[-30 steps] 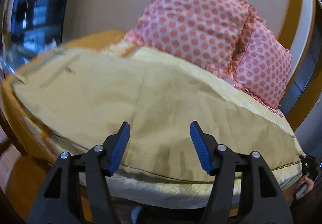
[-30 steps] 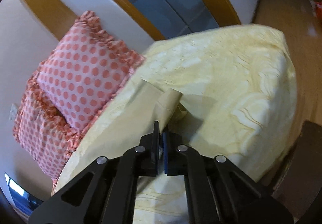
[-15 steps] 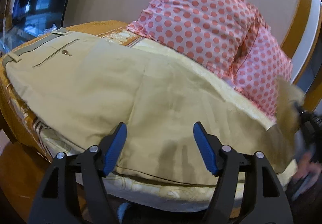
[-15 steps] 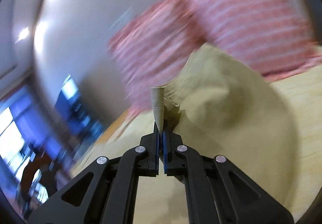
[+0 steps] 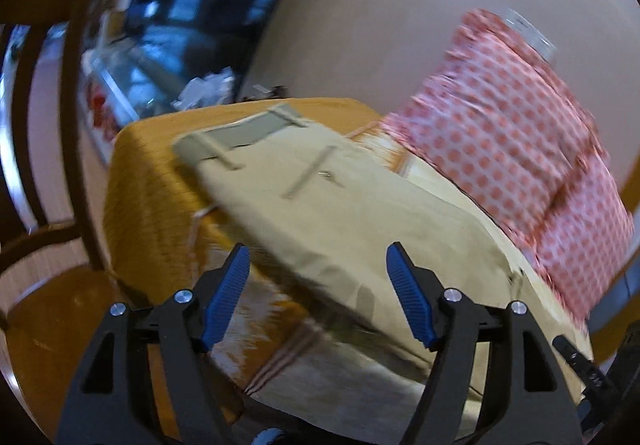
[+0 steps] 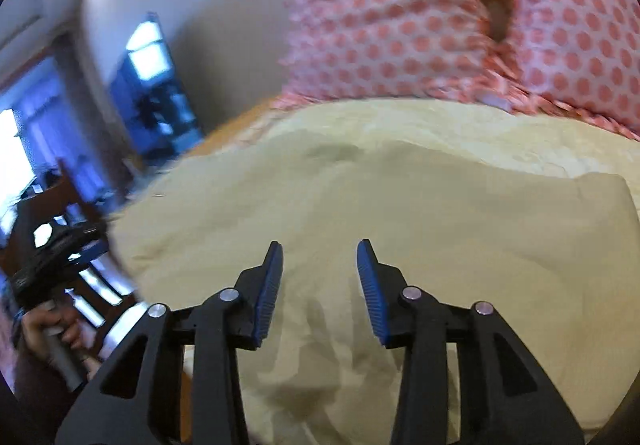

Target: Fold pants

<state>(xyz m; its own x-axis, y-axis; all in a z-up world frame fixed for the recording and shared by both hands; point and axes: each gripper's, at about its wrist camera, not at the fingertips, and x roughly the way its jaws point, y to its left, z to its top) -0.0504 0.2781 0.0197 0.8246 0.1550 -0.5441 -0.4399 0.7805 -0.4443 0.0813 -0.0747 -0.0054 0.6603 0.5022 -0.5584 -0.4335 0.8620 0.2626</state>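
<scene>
The khaki pants (image 5: 360, 213) lie folded over on the bed, waistband with belt loops (image 5: 240, 133) at the far left. My left gripper (image 5: 318, 273) is open and empty, just above the pants' near edge. In the right wrist view the pants (image 6: 400, 213) spread across the bed, with a folded edge at the right (image 6: 600, 185). My right gripper (image 6: 320, 265) is open and empty just above the cloth.
Two pink polka-dot pillows (image 5: 520, 125) (image 6: 440, 13) lean on the wall behind the pants. The bed has a yellow cover (image 5: 140, 185) with its corner at the left. A wooden chair (image 5: 48, 205) stands left of the bed. The left gripper and hand (image 6: 52, 285) show in the right wrist view.
My right gripper carried the pant leg end over to the left, then opened and let it go. My left gripper swung left toward the waistband and stayed open.
</scene>
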